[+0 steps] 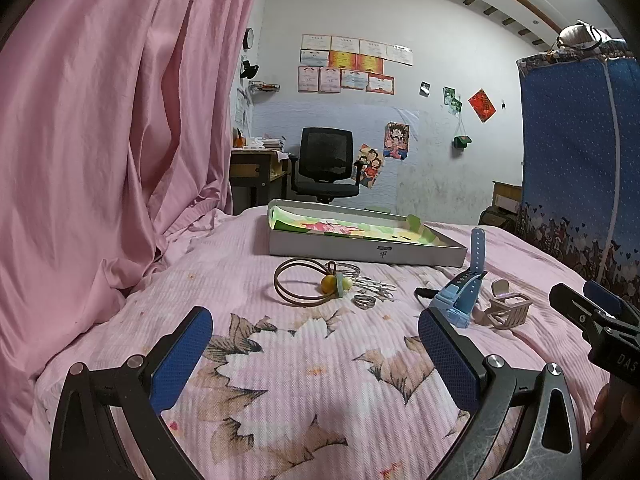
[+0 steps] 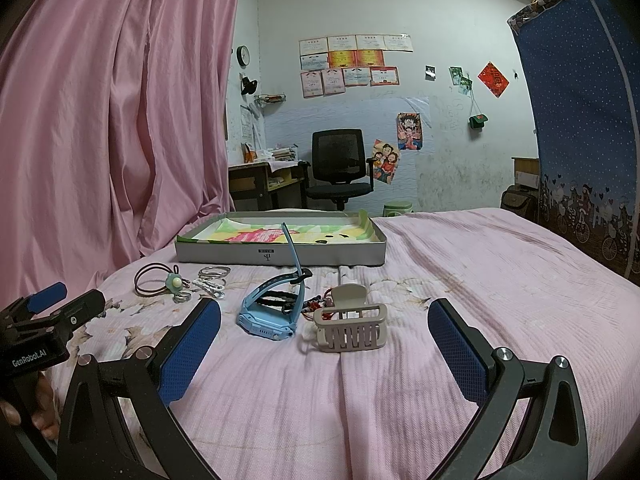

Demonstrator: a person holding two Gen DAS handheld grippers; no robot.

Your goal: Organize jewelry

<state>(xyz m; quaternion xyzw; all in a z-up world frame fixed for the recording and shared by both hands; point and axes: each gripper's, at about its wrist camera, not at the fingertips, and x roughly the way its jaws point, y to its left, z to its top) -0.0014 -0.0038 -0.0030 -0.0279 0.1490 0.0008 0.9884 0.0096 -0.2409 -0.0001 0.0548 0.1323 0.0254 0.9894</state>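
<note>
Claws (image 1: pixel 316 344) (image 2: pixel 324 344) both spread wide, empty, over ribbed pink bedspread (image 2: pixel 460 280), slatted beige hair clip (image 2: pixel 350 328).

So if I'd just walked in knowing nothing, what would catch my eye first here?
Probably the big pink curtain hanging along the left of the bed. Next, the jewelry spread on the pink bedspread: a light blue watch beside a beige hair claw, with a brown hair tie further left. Behind them lies an open grey box with a colourful lining, and both grippers' jaws hang open in front.
</note>
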